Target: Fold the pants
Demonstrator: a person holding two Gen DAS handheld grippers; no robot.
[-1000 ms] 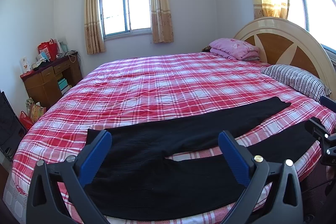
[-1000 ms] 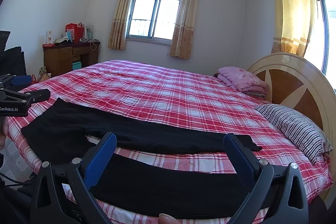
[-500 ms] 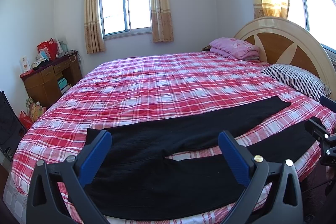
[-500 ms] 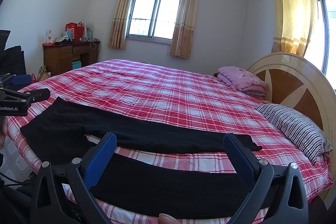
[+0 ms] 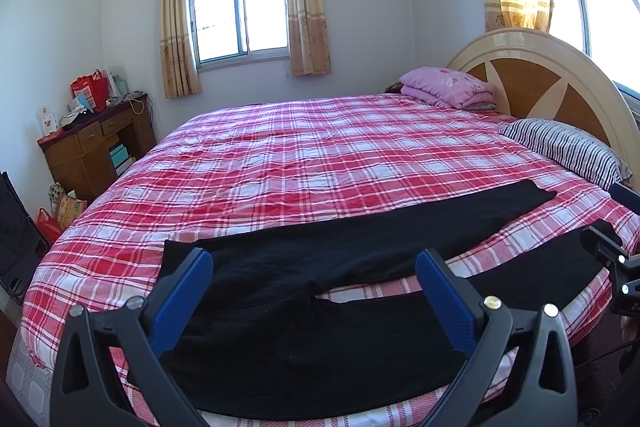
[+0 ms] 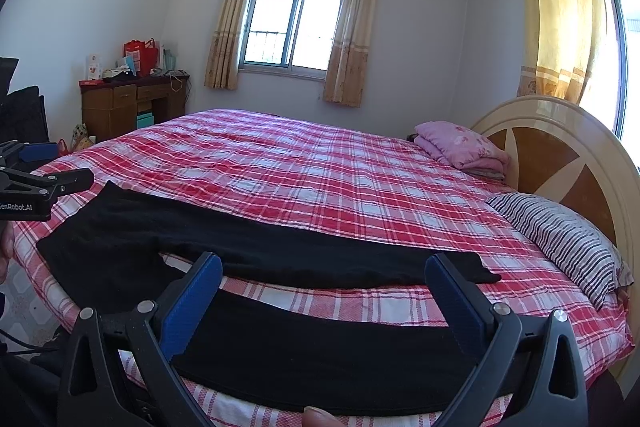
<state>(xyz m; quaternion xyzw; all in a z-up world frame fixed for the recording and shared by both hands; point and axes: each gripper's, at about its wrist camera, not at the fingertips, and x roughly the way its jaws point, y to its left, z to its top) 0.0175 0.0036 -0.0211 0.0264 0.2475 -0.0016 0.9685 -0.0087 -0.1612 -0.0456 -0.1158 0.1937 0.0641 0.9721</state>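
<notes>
Black pants (image 5: 312,315) lie flat along the near edge of the bed, waist to the left, both legs spread apart toward the right. They also show in the right wrist view (image 6: 280,259). My left gripper (image 5: 314,291) is open and empty, held above the waist and crotch area. My right gripper (image 6: 322,295) is open and empty, held above the near leg. The left gripper shows at the left edge of the right wrist view (image 6: 36,187); the right gripper shows at the right edge of the left wrist view (image 5: 612,255).
The bed has a red plaid cover (image 5: 320,155), a striped pillow (image 5: 568,151), a folded pink quilt (image 5: 448,87) and a rounded headboard (image 5: 532,67) at the right. A wooden desk (image 5: 92,155) with bags stands at the left wall.
</notes>
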